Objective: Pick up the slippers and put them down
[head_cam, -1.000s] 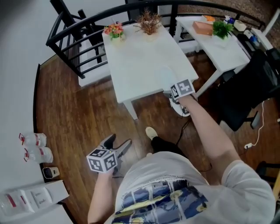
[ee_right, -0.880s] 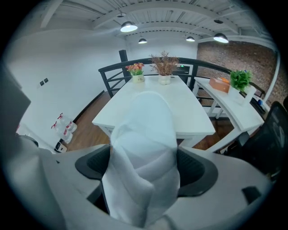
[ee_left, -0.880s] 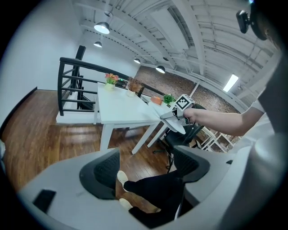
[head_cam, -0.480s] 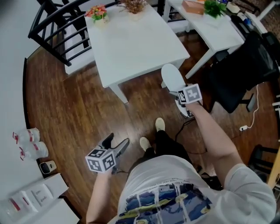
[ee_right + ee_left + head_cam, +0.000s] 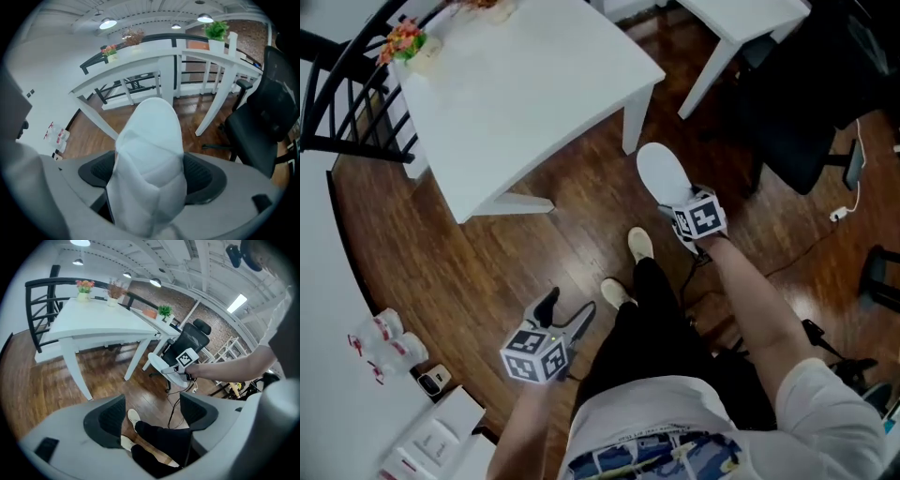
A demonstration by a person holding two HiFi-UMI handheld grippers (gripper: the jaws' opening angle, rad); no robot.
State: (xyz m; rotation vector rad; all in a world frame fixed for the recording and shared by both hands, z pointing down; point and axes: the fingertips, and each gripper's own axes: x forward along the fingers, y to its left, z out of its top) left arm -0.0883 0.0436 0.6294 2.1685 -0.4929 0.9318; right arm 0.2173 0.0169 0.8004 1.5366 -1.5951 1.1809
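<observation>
A white slipper [image 5: 661, 173] hangs above the wooden floor, right of the white table's leg. My right gripper [image 5: 679, 208] is shut on its rear end. In the right gripper view the slipper [image 5: 150, 150] fills the gap between both black pads and sticks out ahead. My left gripper [image 5: 565, 314] is low at the left, by the person's feet, its jaws open with nothing between them. The left gripper view shows its open jaws [image 5: 152, 416] over the person's legs, and the held slipper [image 5: 161, 365] farther off. I see no second slipper.
A white table [image 5: 516, 94] stands at the upper left, with a black railing [image 5: 337, 103] behind it. A black office chair [image 5: 806, 122] is at the right. A cable [image 5: 698, 277] lies on the floor by the person's shoes [image 5: 639, 246]. Bottles [image 5: 384, 337] stand at the left wall.
Both grippers have come down toward the floor. The right one carried the slipper down from the table's edge. The head view has tilted, so the table slid up and left.
</observation>
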